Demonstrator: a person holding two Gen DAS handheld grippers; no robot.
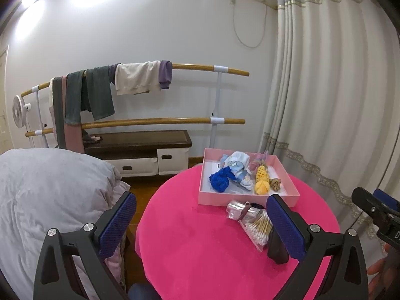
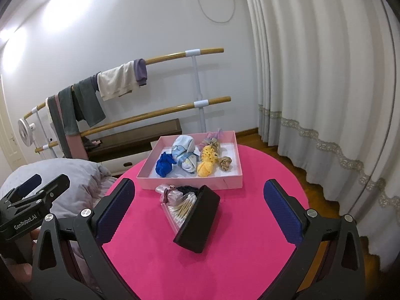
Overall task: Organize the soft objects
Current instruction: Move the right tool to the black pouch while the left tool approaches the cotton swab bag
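Both the left tongs [image 1: 201, 218] and the right tongs [image 2: 199, 205] gape wide and empty above the pink table [image 2: 232, 262], where a black case [image 2: 197, 225] and cotton swabs [image 2: 181, 210] lie between the right tongs' fingers, just short of the box [image 2: 190, 182] of soft things beyond.

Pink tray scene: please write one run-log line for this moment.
left gripper: open | right gripper: open | pink tray: holds soft items | black box: on table
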